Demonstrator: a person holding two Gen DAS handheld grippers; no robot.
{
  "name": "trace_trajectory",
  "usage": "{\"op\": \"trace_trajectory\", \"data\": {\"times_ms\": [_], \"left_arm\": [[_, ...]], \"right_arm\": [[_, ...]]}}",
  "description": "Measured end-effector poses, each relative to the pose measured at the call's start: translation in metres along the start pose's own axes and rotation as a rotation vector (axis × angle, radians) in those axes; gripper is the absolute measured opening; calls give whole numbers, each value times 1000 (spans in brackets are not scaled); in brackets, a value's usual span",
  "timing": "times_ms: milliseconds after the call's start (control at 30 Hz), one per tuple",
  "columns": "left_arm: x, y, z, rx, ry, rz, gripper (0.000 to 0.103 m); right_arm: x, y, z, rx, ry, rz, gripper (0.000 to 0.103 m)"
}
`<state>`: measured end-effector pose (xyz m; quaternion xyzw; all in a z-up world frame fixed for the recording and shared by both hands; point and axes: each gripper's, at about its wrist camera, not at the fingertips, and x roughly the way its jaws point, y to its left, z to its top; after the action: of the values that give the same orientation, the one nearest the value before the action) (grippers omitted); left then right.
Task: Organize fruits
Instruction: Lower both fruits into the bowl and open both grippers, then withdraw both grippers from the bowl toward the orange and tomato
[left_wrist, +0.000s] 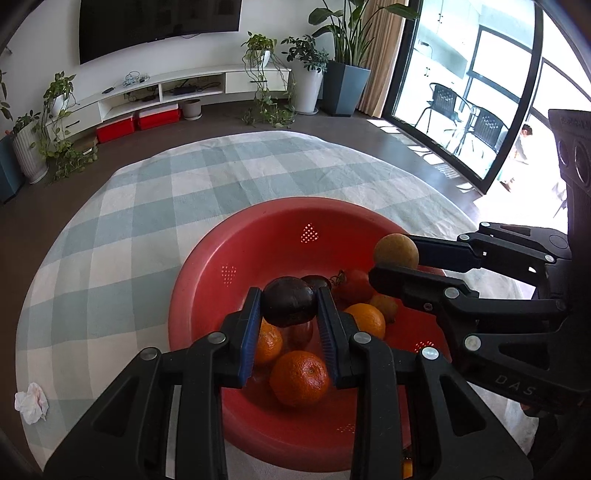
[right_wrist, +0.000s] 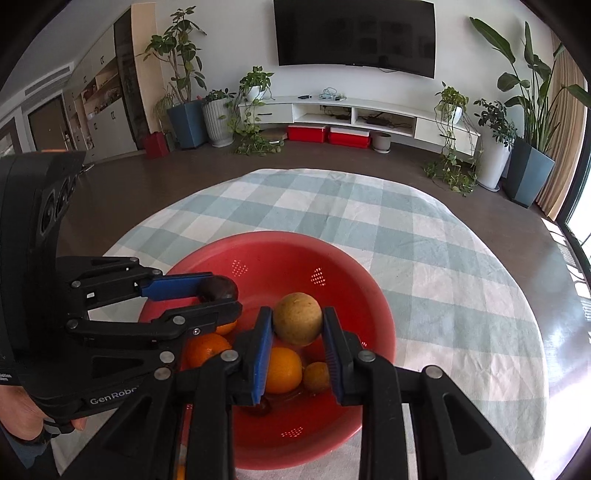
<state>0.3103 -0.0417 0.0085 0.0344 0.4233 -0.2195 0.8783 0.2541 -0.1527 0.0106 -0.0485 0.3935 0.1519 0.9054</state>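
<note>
Both tongs hang over the red colander, each clenched on a fruit. The left gripper grasps a dark purple fruit, maybe a passion fruit. The right gripper grasps a round tan fruit. The oranges lie straight below the held fruits, inside the colander on the checked cloth, so each drop is downward; neither hand is clearly nearer.

Round bench w/ a blue-and-white checked cloth over the whole top, a bit wrinkled. Red perforated colander sits directly on the cloth, near the front edge. Crumpled white tissue lies on the cloth at the bench's left edge, well apart from the colander.
</note>
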Motion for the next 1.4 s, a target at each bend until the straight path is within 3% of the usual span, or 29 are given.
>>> {"op": "trace_trajectory", "data": {"times_ms": [300, 733, 833, 1000, 1233, 1400], "left_arm": [[27, -3, 0, 35, 26, 20, 28], [26, -7, 0, 39, 20, 37, 28], [23, -4, 0, 24, 9, 33, 29], [17, 4, -3, -13, -8, 53, 43], [-1, 7, -4, -31, -48, 59, 50], [-28, 18, -16, -89, -94, 67, 70]], "right_arm": [[22, -8, -12, -11, 31, -30, 29], [26, -9, -17, -14, 24, -23, 30], [24, -9, -17, -16, 17, -28, 40], [21, -10, -16, -6, 11, -22, 46], [11, -9, -14, -5, -32, -10, 51], [-4, -4, -13, -28, -90, 18, 61]]}}
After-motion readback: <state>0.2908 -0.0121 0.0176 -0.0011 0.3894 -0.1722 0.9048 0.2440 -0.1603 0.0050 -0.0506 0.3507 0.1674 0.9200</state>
